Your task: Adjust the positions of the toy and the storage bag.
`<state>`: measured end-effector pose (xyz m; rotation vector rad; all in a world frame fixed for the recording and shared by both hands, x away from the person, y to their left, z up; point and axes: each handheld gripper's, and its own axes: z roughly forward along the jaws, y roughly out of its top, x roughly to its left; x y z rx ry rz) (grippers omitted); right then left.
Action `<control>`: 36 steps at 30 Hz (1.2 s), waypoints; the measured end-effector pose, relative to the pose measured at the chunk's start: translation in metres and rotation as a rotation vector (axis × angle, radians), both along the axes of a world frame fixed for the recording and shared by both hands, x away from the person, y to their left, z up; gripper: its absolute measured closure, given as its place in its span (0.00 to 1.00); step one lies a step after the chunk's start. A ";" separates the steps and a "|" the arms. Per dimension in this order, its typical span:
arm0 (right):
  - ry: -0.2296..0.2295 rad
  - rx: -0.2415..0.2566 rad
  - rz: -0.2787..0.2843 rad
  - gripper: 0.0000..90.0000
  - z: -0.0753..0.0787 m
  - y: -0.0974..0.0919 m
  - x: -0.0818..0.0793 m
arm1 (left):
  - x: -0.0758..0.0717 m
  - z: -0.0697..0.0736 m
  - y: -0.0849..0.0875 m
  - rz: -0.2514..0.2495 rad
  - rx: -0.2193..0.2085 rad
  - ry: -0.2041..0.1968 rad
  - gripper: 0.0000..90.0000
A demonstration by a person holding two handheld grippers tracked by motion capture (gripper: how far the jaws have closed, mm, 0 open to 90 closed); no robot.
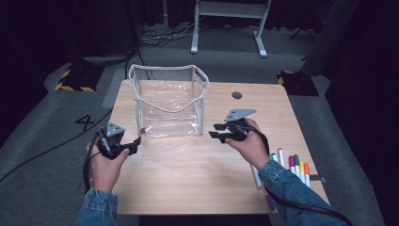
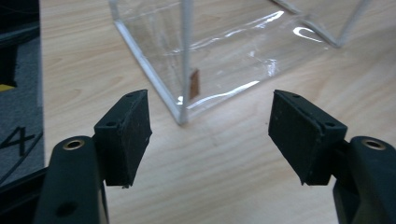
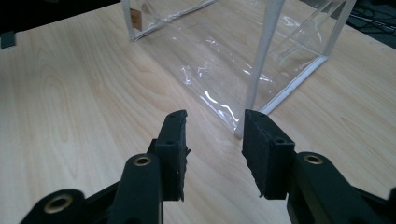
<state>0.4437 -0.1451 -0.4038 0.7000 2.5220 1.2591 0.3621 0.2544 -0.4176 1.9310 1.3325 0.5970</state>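
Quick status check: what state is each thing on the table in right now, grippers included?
Clear bag: upright, mouth open, empty.
Left gripper: open, nothing between the pads, short of the bag's near corner.
Right gripper: open, holding nothing, near the bag's other front corner.
Markers: lying side by side at the table's right edge, capped.

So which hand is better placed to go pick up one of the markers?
Probably the right. The markers lie at the table's right edge, just beside the right hand. The left gripper sits at the far left, with the clear bag nearer to it. Both grippers are open and empty.
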 end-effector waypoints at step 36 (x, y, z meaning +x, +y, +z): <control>-0.015 -0.017 -0.023 0.98 -0.011 0.006 0.003 | 0.007 -0.013 -0.022 -0.170 0.018 0.009 0.97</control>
